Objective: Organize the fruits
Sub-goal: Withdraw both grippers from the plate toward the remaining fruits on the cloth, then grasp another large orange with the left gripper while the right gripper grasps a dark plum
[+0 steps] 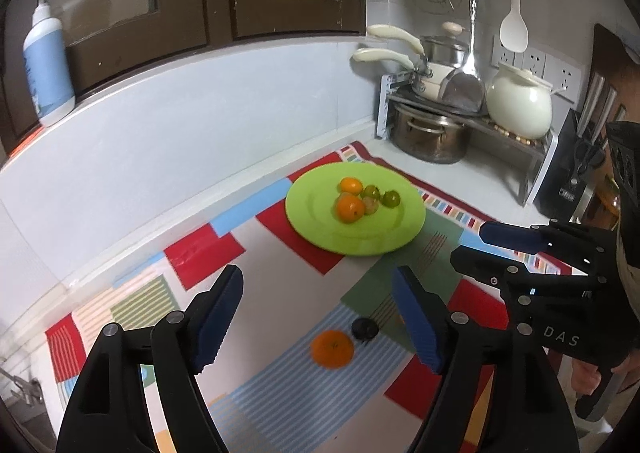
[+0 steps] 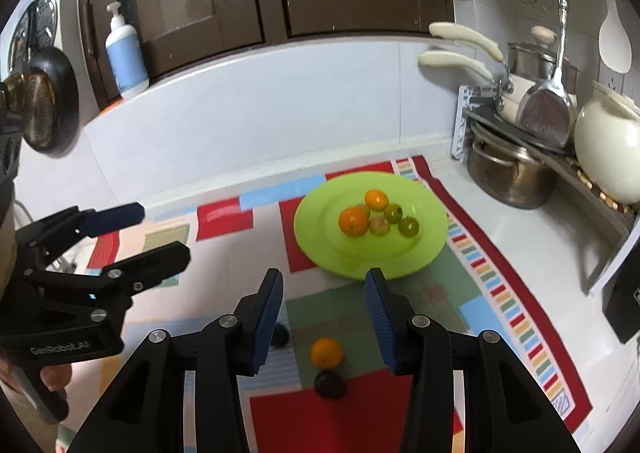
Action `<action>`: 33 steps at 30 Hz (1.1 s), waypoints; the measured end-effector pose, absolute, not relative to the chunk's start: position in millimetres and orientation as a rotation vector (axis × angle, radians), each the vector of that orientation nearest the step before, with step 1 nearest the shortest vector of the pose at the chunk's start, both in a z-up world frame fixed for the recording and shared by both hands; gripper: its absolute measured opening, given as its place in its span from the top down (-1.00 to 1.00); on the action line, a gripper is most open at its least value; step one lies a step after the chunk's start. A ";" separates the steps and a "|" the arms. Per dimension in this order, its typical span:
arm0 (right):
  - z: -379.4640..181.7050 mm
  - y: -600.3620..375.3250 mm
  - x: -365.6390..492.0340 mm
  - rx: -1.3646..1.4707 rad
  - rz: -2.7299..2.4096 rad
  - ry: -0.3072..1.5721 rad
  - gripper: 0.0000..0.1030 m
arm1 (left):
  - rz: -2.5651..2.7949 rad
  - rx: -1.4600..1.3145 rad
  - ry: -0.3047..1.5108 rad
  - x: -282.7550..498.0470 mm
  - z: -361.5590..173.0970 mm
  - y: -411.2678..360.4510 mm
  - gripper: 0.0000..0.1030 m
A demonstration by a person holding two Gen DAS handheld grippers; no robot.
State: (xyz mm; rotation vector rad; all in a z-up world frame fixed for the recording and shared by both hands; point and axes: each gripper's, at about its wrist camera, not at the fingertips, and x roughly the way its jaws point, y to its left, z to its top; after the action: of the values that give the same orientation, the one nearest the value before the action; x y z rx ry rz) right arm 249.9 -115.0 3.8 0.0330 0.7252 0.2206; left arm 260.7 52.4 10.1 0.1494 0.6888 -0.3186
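plate (image 1: pixel 356 241) on mat (image 1: pixel 208 249) | fruits (image 1: pixel 352 199) on plate | pots (image 1: pixel 430 135) – behind

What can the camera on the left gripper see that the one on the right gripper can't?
Only the left wrist view shows the knife block at the right edge. Only the right wrist view shows the black pan hanging on the left, and a second dark fruit below the loose orange. Both show the green plate of fruit, the patterned mat, the soap bottle and the pots.
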 end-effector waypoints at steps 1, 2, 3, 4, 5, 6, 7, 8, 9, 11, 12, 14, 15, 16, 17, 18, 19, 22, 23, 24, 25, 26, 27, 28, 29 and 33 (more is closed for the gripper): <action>0.5 -113.9 248.1 0.034 0.222 0.736 0.15 | -0.312 0.154 0.692 258.0 7.4 53.7 -0.49; -3.0 -113.1 246.8 0.036 0.224 0.747 0.15 | -0.310 0.157 0.696 255.4 4.5 54.9 -0.51; -6.6 -112.4 245.8 0.038 0.226 0.760 0.15 | -0.309 0.160 0.701 253.6 1.9 55.7 -0.52; -9.3 -111.9 245.0 0.040 0.229 0.770 0.15 | -0.308 0.161 0.705 252.2 -0.1 56.4 -0.52; -12.0 -111.5 243.8 0.042 0.230 0.777 0.15 | -0.308 0.164 0.711 251.2 -2.0 57.1 -0.52; -15.3 -110.9 242.7 0.042 0.232 0.788 0.15 | -0.308 0.170 0.719 249.9 -5.3 57.7 -0.52; -17.1 -109.8 241.5 0.039 0.233 0.794 0.15 | -0.307 0.172 0.725 249.3 -7.6 57.5 -0.53; -19.2 -109.2 240.6 0.036 0.231 0.800 0.15 | -0.307 0.174 0.733 248.7 -10.6 58.1 -0.53; -21.5 -108.6 239.6 0.034 0.230 0.807 0.15 | -0.308 0.176 0.737 247.7 -12.8 58.1 -0.53; -25.6 -108.2 238.2 0.033 0.228 0.821 0.15 | -0.308 0.181 0.751 247.3 -18.1 58.7 -0.53; -28.5 -107.9 237.3 0.032 0.228 0.830 0.15 | -0.310 0.184 0.761 247.4 -21.5 58.7 -0.53; -32.7 -107.9 236.2 0.031 0.224 0.841 0.15 | -0.313 0.186 0.774 248.2 -26.0 58.3 -0.53; -35.2 -108.0 236.1 0.031 0.222 0.849 0.15 | -0.314 0.190 0.784 248.4 -29.6 58.3 -0.53; -37.8 -108.4 236.2 0.034 0.221 0.857 0.15 | -0.316 0.192 0.791 248.8 -32.3 58.1 -0.53; -40.2 -108.7 236.0 0.035 0.218 0.864 0.15 | -0.318 0.194 0.798 249.5 -35.1 58.2 -0.53; -43.3 -108.8 235.7 0.034 0.214 0.871 0.15 | -0.319 0.195 0.804 250.1 -37.3 58.2 -0.53; -46.2 -108.8 235.7 0.032 0.208 0.876 0.15 | -0.318 0.197 0.814 251.1 -41.0 58.1 -0.53; -55.2 -109.2 236.1 0.029 0.198 0.899 0.15 | -0.321 0.204 0.842 254.0 -51.2 57.4 -0.53; -57.8 -109.3 236.4 0.031 0.196 0.906 0.15 | -0.321 0.207 0.850 255.3 -54.5 56.9 -0.53; -61.1 -108.9 236.6 0.030 0.195 0.915 0.15 | -0.322 0.208 0.857 255.8 -57.1 57.1 -0.53; -63.0 -108.9 237.5 0.027 0.195 0.921 0.15 | -0.326 0.209 0.871 257.5 -61.7 57.0 -0.53; -65.3 -108.4 237.8 0.025 0.194 0.927 0.15 | -0.328 0.209 0.880 258.6 -65.1 56.8 -0.53; -67.7 -108.3 238.1 0.024 0.193 0.933 0.15 | -0.329 0.210 0.886 259.3 -67.4 56.8 -0.53; -70.4 -108.2 238.5 0.024 0.192 0.940 0.15 | -0.332 0.213 0.896 260.5 -71.1 56.5 -0.53; -72.6 -107.7 239.2 0.025 0.193 0.947 0.15 | -0.334 0.214 0.902 261.5 -73.7 56.6 -0.53; -82.0 -107.2 241.5 0.019 0.190 0.972 0.15 | -0.346 0.213 0.929 266.6 -85.0 56.6 -0.53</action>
State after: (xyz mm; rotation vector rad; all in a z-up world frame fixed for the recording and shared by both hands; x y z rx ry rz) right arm 241.5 -107.2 -82.0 0.0190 0.9715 0.1897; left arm 266.6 56.6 -85.0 0.2129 0.9292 -0.3460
